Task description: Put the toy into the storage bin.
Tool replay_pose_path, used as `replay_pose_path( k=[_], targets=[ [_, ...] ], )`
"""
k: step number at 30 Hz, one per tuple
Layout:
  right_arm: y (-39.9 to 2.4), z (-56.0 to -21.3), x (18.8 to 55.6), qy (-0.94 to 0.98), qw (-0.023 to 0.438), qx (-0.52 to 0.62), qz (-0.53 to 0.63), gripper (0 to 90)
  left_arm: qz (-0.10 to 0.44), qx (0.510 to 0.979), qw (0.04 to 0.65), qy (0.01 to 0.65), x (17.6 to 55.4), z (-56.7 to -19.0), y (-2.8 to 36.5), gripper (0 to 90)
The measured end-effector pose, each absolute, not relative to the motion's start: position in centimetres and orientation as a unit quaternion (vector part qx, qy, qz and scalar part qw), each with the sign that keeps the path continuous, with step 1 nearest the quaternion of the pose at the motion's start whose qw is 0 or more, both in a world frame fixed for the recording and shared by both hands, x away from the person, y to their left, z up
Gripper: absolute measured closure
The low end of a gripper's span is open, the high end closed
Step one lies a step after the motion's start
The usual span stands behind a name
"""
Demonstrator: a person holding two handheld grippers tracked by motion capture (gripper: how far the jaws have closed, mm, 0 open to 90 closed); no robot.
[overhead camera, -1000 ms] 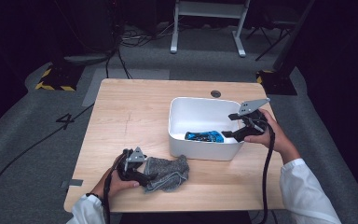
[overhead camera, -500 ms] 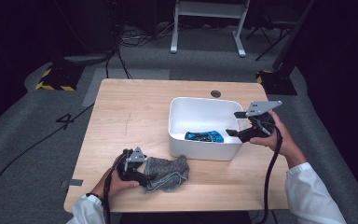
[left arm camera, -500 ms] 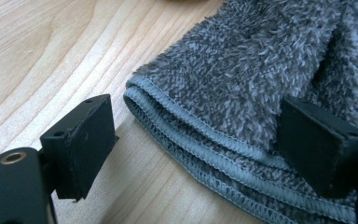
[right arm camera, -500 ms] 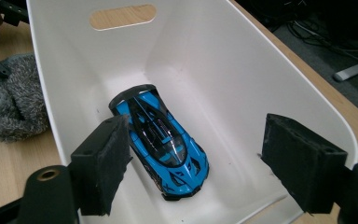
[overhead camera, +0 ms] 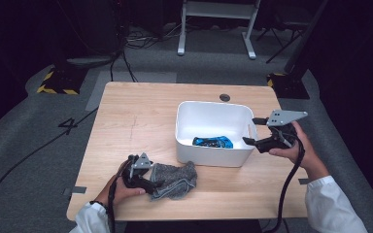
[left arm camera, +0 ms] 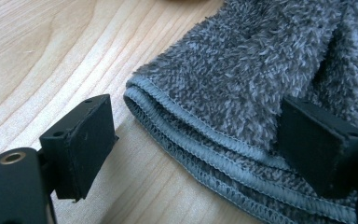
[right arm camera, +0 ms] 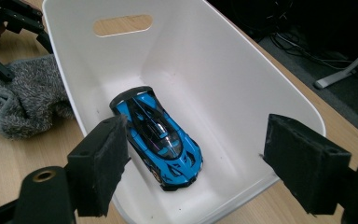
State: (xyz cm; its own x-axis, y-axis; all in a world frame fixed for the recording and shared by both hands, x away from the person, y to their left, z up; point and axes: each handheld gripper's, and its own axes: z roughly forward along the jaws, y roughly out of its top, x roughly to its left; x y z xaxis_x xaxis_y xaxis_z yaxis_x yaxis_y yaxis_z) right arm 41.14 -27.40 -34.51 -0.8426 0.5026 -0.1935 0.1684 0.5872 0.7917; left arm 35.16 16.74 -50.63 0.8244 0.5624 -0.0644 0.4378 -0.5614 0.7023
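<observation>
Watching from my remote station: light wood table with round dark cable hole near far edge. Grey carpet floor around it, number four taped in black to table's left. Black cable running across floor. Yellow-black hazard-striped base at far left. White metal frame legs beyond table, tangle of cables beside them. Grey tape strip by near left corner. Room dark beyond; I see table lit from above.
</observation>
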Motion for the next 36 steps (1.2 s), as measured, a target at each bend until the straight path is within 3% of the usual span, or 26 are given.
replay_pose_path(
  k=[25,36],
  targets=[
    [-31.4,-35.3,36.8,0.844,0.213,0.206,0.446,21.0,0.084,0.879,0.372,0.286,35.1,-50.6,16.7,13.7],
    [-31.9,-37.4,36.0,0.855,0.215,0.213,0.422,21.0,0.084,0.879,0.372,0.287,35.1,-50.6,16.7,13.6]
  ],
)
